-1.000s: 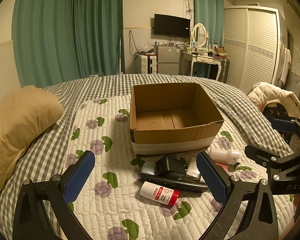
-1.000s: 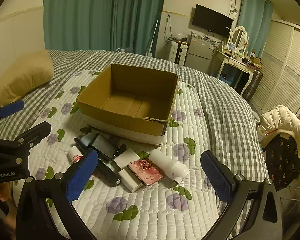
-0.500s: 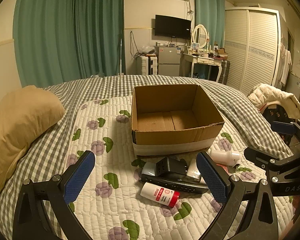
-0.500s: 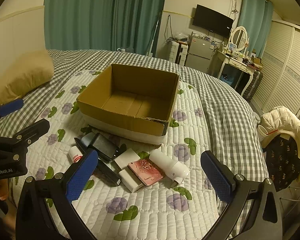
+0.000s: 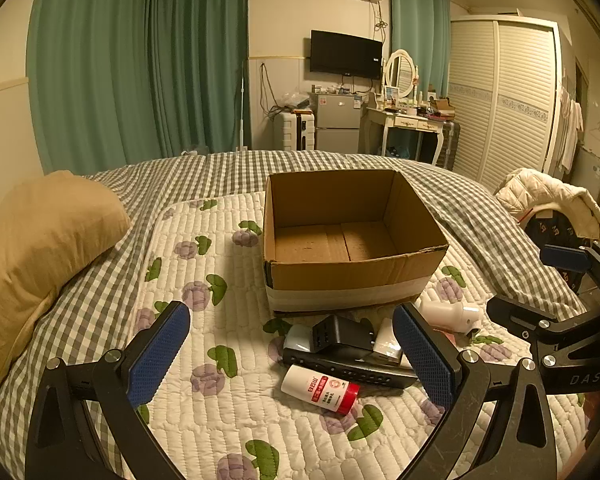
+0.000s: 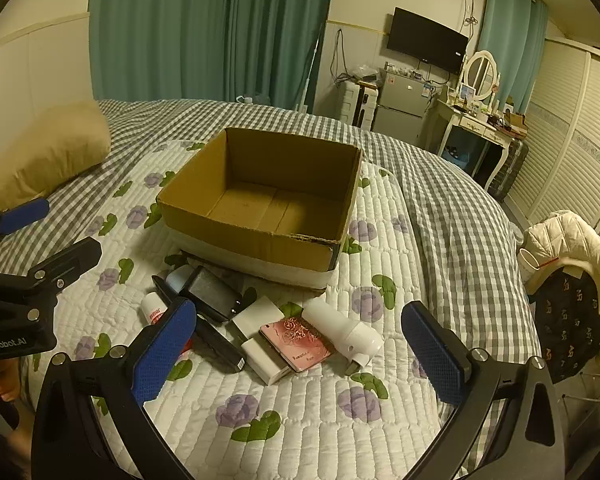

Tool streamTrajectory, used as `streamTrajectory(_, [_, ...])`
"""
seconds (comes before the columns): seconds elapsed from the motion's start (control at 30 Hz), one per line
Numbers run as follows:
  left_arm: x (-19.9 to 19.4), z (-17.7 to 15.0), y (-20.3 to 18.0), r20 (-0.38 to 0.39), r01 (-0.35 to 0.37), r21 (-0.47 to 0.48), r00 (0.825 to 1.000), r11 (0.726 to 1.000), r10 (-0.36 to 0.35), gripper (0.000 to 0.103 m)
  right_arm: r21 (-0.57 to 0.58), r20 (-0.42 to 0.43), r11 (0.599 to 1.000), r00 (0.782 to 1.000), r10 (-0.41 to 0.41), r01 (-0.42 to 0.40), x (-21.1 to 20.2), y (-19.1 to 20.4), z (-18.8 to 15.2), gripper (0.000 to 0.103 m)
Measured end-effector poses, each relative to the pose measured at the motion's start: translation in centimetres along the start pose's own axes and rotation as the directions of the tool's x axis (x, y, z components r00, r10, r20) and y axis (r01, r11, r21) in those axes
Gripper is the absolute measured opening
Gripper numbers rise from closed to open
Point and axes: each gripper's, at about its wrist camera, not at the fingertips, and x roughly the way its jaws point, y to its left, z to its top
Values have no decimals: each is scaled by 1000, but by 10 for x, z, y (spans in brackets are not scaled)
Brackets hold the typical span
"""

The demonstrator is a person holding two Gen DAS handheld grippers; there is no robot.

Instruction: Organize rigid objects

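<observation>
An empty cardboard box (image 5: 352, 276) (image 6: 256, 240) stands on the quilt. In front of it lies a heap: a black charger block (image 5: 340, 334) (image 6: 210, 292), a black remote (image 5: 348, 368), a white bottle with a red cap (image 5: 320, 390), a white power bank (image 6: 260, 336), a pink card case (image 6: 296, 344) and a white plug-like cylinder (image 5: 448, 314) (image 6: 344, 330). My left gripper (image 5: 292, 356) is open above the quilt just before the heap. My right gripper (image 6: 300, 352) is open, hovering over the pink case and power bank. Both are empty.
A tan pillow (image 5: 40, 240) lies at the left on the checked bedspread. A chair with a white jacket (image 6: 568, 240) stands off the bed's right side. Beyond the bed are green curtains, a fridge and a dressing table (image 5: 412, 120).
Both grippers have drifted very slightly; the view shifts a little. Nothing was grasped or moved.
</observation>
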Motion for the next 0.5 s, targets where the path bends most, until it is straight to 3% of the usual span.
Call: streamTrajectory(0.5, [0,0,1,1,0,-1,1000,1000,0,103,1,-12,1000,1000,4,-4,3,-1,-2,103])
